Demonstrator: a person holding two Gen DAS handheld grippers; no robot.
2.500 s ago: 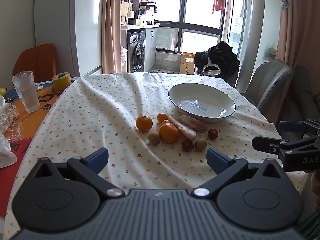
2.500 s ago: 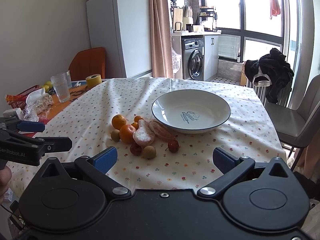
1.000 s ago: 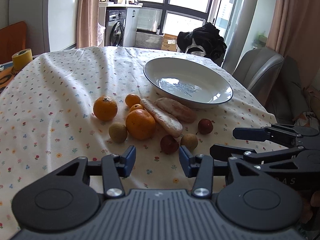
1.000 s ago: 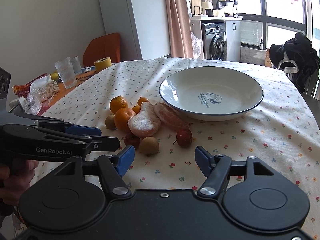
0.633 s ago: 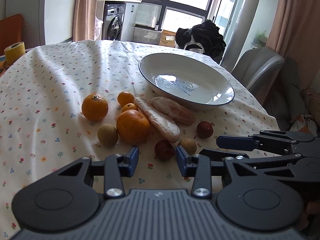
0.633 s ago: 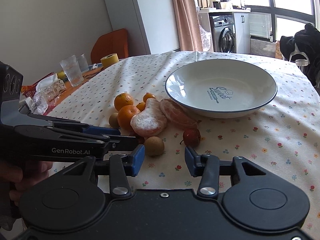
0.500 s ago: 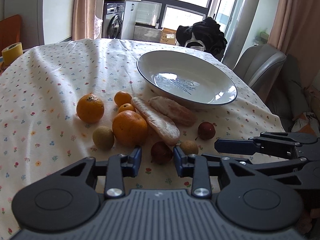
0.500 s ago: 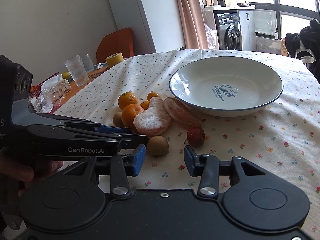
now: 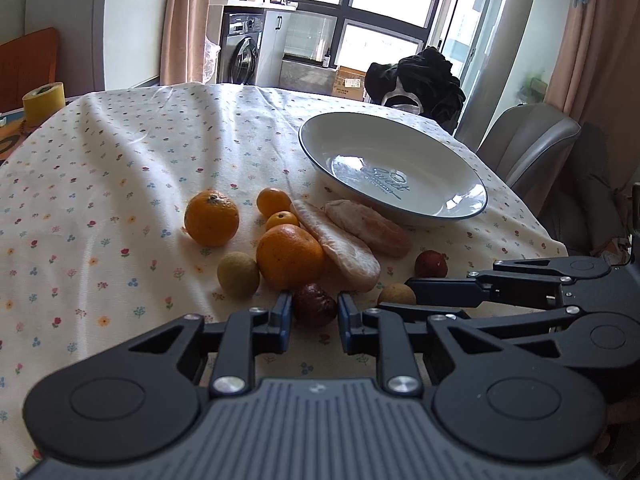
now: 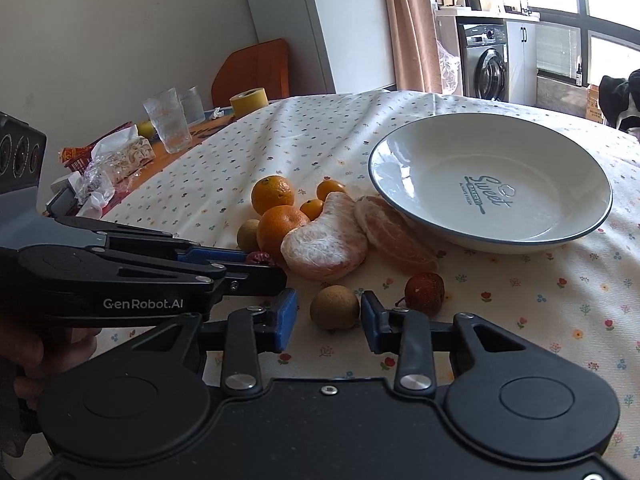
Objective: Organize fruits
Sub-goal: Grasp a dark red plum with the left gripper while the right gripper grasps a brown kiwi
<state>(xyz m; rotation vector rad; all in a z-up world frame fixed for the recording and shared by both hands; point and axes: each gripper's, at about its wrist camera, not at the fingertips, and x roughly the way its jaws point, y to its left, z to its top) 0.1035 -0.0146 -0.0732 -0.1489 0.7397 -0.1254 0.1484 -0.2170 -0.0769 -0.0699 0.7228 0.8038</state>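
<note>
Both claws have come down to the fruit pile on the surface: the left claw (image 9: 311, 312) has nearly closed around a dark red fruit (image 9: 314, 304), the right claw (image 10: 329, 314) sits apart around a brown longan (image 10: 334, 306), and the plate (image 10: 404, 152) is empty.

White bowl (image 9: 472, 210) with blue rim and blue lettering inside, upright and empty, at far right on the floral-clothed surface (image 9: 120, 168). Two peeled pomelo segments (image 9: 344, 246), pale pink, side by side just beside the bowl's near-left rim. Left of them four oranges (image 9: 289, 255): two large, two small, clustered. Yellow-brown longan (image 9: 238, 274) near the big orange. Dark red fruit (image 9: 314, 305) nearest, flanked by blue jaws, contact unclear. Second longan (image 10: 335, 306) between the other jaws, gaps on both sides. Red lychee (image 10: 425, 288) just right of it.
</note>
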